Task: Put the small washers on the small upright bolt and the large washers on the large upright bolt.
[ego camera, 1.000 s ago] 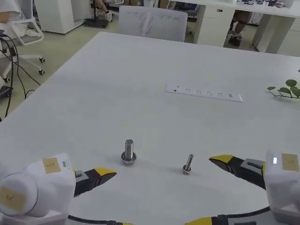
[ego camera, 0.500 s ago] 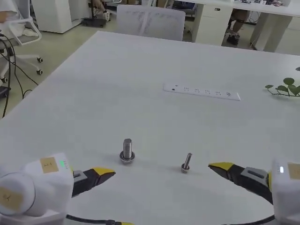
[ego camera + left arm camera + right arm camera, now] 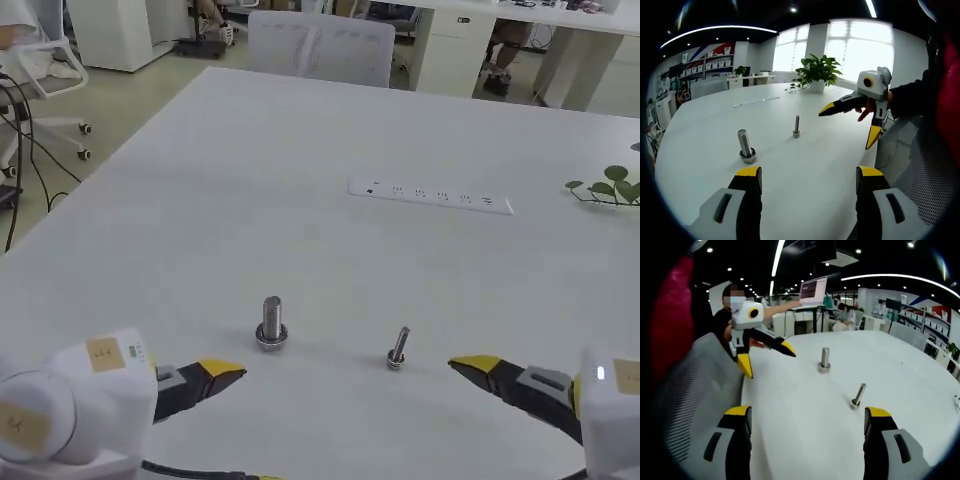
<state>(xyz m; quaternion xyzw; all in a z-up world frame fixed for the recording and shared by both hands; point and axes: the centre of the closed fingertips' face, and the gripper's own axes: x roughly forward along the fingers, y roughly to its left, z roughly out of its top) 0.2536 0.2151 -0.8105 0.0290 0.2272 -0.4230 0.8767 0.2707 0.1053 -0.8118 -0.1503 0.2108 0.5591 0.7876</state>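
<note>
The large upright bolt (image 3: 271,320) stands on the white table (image 3: 300,200) with washers stacked round its base (image 3: 747,156). To its right stands the small upright bolt (image 3: 398,347), with a washer at its foot (image 3: 855,403). My left gripper (image 3: 809,172) is open and empty, low and left of the large bolt (image 3: 744,143); one yellow fingertip (image 3: 224,372) points toward it. My right gripper (image 3: 808,412) is open and empty, right of the small bolt (image 3: 858,392), with a yellow fingertip (image 3: 470,365) aimed at it. Both grippers hang above the table's near edge.
A white power strip (image 3: 430,196) lies across the table's middle. A leafy plant (image 3: 610,190) sits at the right edge. A white chair (image 3: 320,45) stands at the far side. A grey mesh chair back (image 3: 695,385) is close behind the grippers.
My right gripper has drawn back a little toward the lower right, away from the small bolt. The left gripper and both bolts stay put; the head view shifted slightly.
</note>
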